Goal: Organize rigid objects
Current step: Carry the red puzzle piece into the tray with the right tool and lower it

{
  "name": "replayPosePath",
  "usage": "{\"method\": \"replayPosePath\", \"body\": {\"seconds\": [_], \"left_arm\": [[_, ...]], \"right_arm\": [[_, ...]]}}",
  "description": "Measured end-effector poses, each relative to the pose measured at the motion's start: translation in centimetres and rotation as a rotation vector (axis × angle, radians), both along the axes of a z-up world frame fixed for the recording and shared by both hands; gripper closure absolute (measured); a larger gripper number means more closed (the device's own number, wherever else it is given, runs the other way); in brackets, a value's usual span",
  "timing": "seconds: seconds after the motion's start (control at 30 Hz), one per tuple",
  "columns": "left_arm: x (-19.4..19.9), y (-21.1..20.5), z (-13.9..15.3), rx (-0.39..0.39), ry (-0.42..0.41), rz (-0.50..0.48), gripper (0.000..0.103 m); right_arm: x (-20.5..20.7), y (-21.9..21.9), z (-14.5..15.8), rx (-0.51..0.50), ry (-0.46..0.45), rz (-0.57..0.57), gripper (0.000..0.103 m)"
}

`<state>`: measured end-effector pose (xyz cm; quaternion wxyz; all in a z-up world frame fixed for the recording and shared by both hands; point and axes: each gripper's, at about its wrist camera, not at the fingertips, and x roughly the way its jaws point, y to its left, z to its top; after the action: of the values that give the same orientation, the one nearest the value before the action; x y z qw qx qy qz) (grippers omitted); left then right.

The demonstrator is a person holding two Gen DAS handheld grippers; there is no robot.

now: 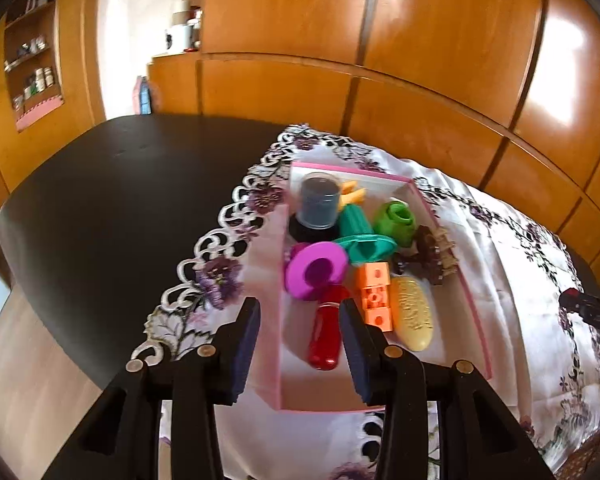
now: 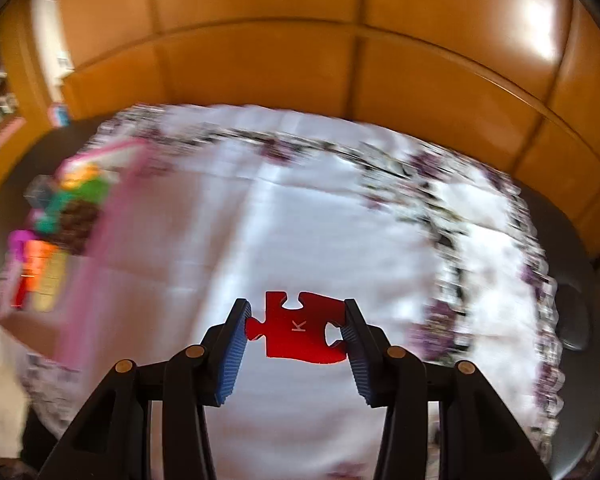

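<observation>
Only my right view shows the red puzzle piece (image 2: 298, 330), marked K, clamped flat between my right tongs (image 2: 296, 330) above the white cloth (image 2: 300, 220). That view is smeared; the pink box (image 1: 440, 216) reads sharp only from my left tongs (image 1: 299, 334), which hang open over its near wall.

Glossy orange-brown wood cabinets (image 1: 440, 40) fill the back wall, w/ dark seams & bright window glare on the right panels. Dark tabletop (image 1: 112, 200) under a white floral lace-edged cloth (image 1: 512, 280). Left: recessed shelf (image 1: 32, 60) w/ small bottles, white wall strip (image 1: 136, 32), pale wood floor (image 1: 24, 380) below
</observation>
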<state>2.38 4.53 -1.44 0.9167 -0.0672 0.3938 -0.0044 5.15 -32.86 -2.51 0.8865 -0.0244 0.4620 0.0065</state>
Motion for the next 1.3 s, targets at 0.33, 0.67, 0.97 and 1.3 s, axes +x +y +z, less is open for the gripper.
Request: {"method": "replayPosePath", "body": {"seconds": [0.33, 0.67, 0.97, 1.3], "left_arm": [[-0.3, 2.1, -0.5, -0.018, 0.012, 0.048, 0.061], [-0.5, 3.1, -1.3, -0.035, 0.027, 0.071, 0.062], [-0.6, 3.2, -1.8, -0.033, 0.043, 0.072, 0.061], [-0.7, 2.5, -1.2, -0.009, 0.029, 0.069, 0.048]], "right_arm": [[0.0, 15.0, 0.4, 0.201, 0.027, 0.353, 0.057], [0.7, 23.0, -4.0, 0.223, 0.111, 0.451, 0.057], [0.5, 24.4, -7.1, 0.130, 0.085, 0.494, 0.055], [0.9, 22.9, -7.4, 0.109, 0.076, 0.431, 0.055]]}}
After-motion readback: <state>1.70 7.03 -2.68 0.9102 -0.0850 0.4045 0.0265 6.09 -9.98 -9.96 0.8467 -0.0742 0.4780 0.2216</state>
